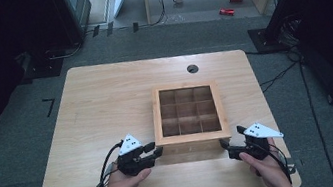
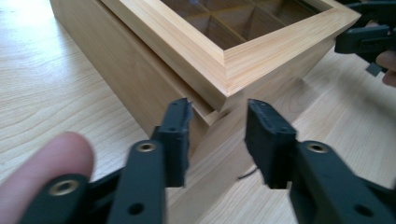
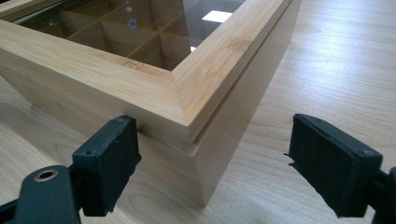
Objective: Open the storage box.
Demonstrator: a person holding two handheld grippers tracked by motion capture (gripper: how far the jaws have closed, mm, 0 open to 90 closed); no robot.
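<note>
1. Looking from the left side first, the left gripper [image 1: 159,151] sits at the near left corner of the wooden box [image 1: 187,112]. In the left gripper view its jaws are a little apart, and the corner of the box lid [image 2: 224,60] stands just beyond their tips. Nothing is between the pads; they hold nothing.

2. The wooden box stands on the table [image 1: 100,104], a bit right of the middle, with its near edge facing the person. It is almost square, so it has no clear long axis. Its lid has a glass pane, and nine compartments show below it. The lid looks down, or nearly down; at the near left corner a thin gap shows under it.

3. The right gripper [image 1: 224,143] sits at the near right corner of the box. In the right gripper view the jaws stand wide apart, one on each side of the corner [image 3: 187,135], without touching the wood. They grip nothing.

4. The relation that matters: the box lies straight ahead of both grippers, on the far side of them, and each gripper points inward to its own near corner. Both are about equally near, so I judge the next move needs both hands together, each one closing on the lid edge at its own corner.
</note>
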